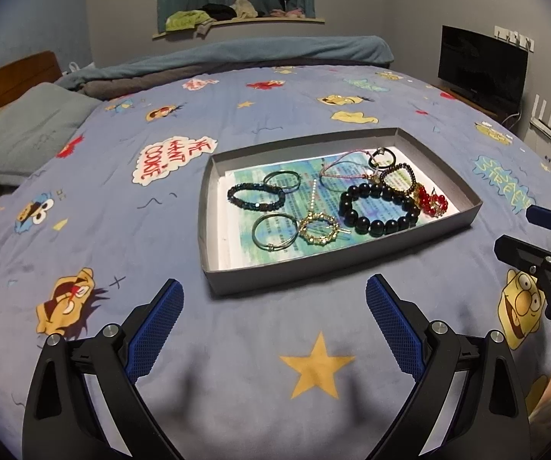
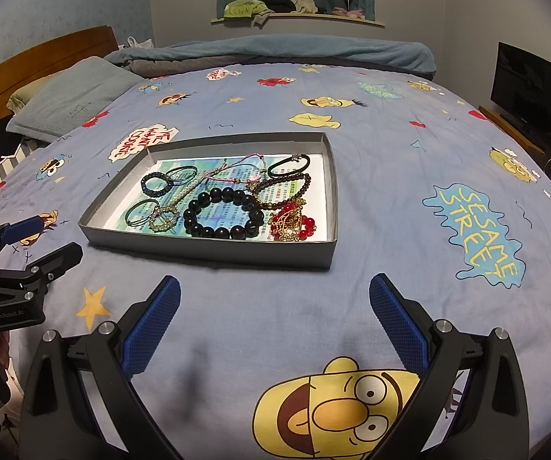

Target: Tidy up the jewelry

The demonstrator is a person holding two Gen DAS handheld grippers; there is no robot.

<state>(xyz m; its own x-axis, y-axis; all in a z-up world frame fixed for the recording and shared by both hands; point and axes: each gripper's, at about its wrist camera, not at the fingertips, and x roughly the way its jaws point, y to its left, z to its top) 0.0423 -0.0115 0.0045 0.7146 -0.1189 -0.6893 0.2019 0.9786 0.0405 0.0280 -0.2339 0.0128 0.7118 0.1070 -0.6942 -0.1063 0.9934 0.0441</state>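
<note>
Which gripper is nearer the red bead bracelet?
Right. The red bead bracelet lies at the tray's right end, ahead of the right gripper; the left gripper faces the tray's left end.

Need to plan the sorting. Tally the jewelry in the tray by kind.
Beaded bracelets: 3, big black, small blue-black, thin brown
Plain metal rings: 2
Gold pieces: 2, ring pendant, red-beaded one
Cord pieces: 2, pink, black loop
Total: 9, though the right-hand pile overlaps, so this is approximate.
</note>
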